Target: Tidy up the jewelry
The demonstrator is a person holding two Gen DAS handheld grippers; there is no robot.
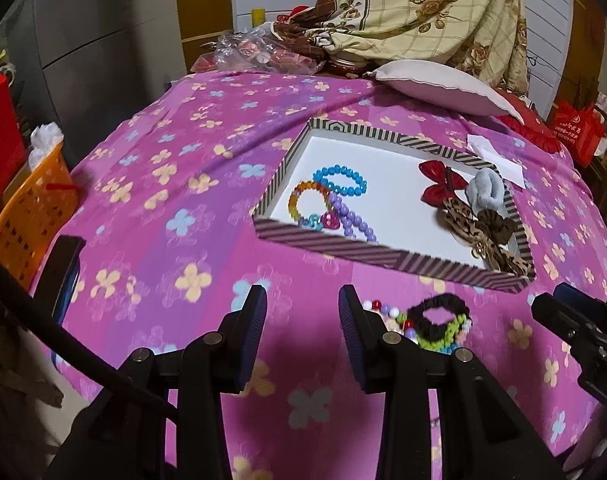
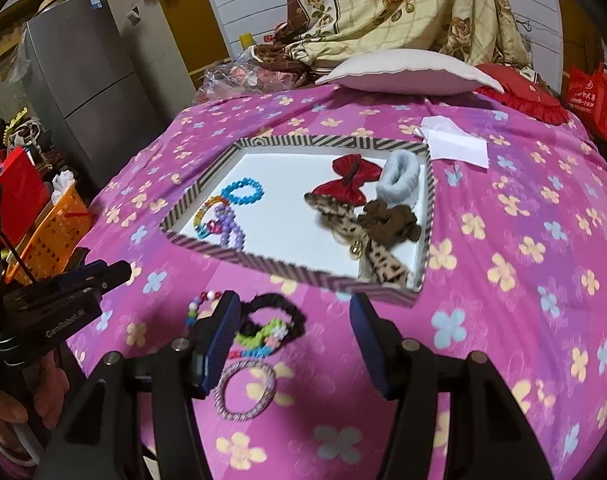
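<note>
On the bed, by the near edge: both grippers hang over the pink flowered sheet (image 2: 503, 240), angled down, short of the striped tray.
Right gripper (image 2: 295, 340): jaws parted to a middling gap with nothing between the pads, only bare sheet showing in the gap.
Right gripper's left finger (image 2: 219, 344): it stands in front of the loose pile and hides part of it; whether it touches anything there I cannot tell.
Left gripper (image 1: 303, 336): jaws apart at a moderate width, empty, sheet between them.
Left gripper's right finger (image 1: 353, 336): it covers the edge of the bead string beside it.
Loose pile, just outside the tray: a black scrunchie (image 2: 277, 314), a green and blue hair tie (image 2: 259, 338) against it, a multicoloured bead string (image 2: 199, 306) to its left, and a glittery bangle (image 2: 245, 392) nearest the bed's edge.
Tray (image 2: 291, 270): striped rim, white floor, lying flat on the sheet just beyond the pile.
Tray, left part: a blue bead bracelet (image 2: 242, 192), a rainbow bead bracelet (image 1: 307, 200) and a purple bead strand (image 1: 353, 220), overlapping one another.
Tray, right part: a red bow (image 2: 349, 182), a pale grey scrunchie (image 2: 399, 180), a brown scrunchie (image 2: 391, 222) and a leopard-print hair band (image 2: 355, 232), heaped together.
Beyond the tray: a folded white paper (image 2: 455, 144) on the sheet, then a pale pillow (image 2: 407, 72) and a floral quilt (image 2: 403, 8) piled at the head.
Beside the bed: an orange basket (image 2: 51, 236) and a grey fridge (image 2: 87, 80).
</note>
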